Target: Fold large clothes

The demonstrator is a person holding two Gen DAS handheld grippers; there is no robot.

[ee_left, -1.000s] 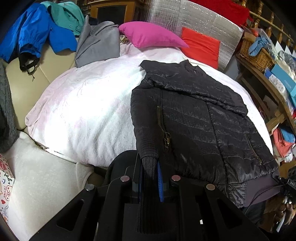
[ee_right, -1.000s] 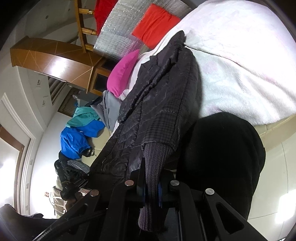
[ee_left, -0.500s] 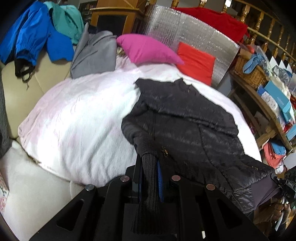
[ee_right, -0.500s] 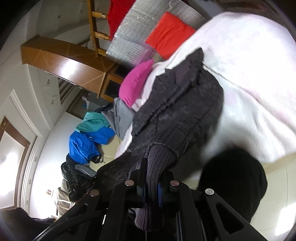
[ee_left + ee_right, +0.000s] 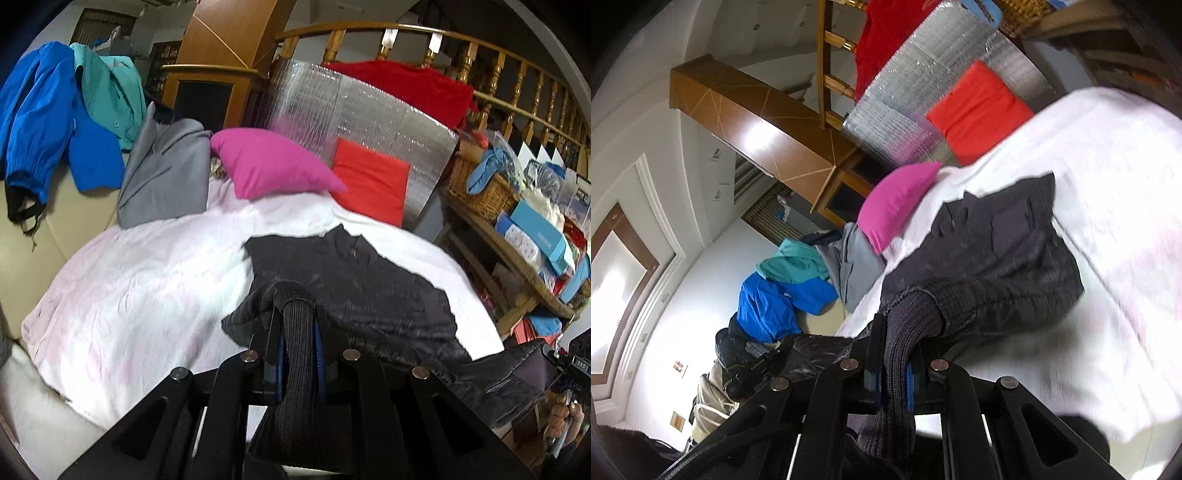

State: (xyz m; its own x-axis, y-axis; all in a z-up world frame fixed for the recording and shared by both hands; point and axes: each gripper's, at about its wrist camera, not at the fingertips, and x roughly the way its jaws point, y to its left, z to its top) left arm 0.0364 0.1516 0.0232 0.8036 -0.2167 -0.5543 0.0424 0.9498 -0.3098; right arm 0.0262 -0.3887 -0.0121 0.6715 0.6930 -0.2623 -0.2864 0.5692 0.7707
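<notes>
A black quilted jacket lies on the white blanket of a bed; it also shows in the right wrist view. My left gripper is shut on the jacket's ribbed hem, lifted above the bed over the lower half. My right gripper is shut on the other ribbed hem corner, also lifted. The jacket's bottom edge hangs stretched between the two grippers. The right gripper and the hand holding it show at the left wrist view's right edge.
A pink pillow, a red cushion and a silver foil panel stand at the bed's head. Grey, teal and blue garments lie on the left. A cluttered wooden shelf stands right of the bed.
Both grippers have risen and moved toward the head of the bed with the hem, so the jacket's lower half is lifted and folding over its upper half.
</notes>
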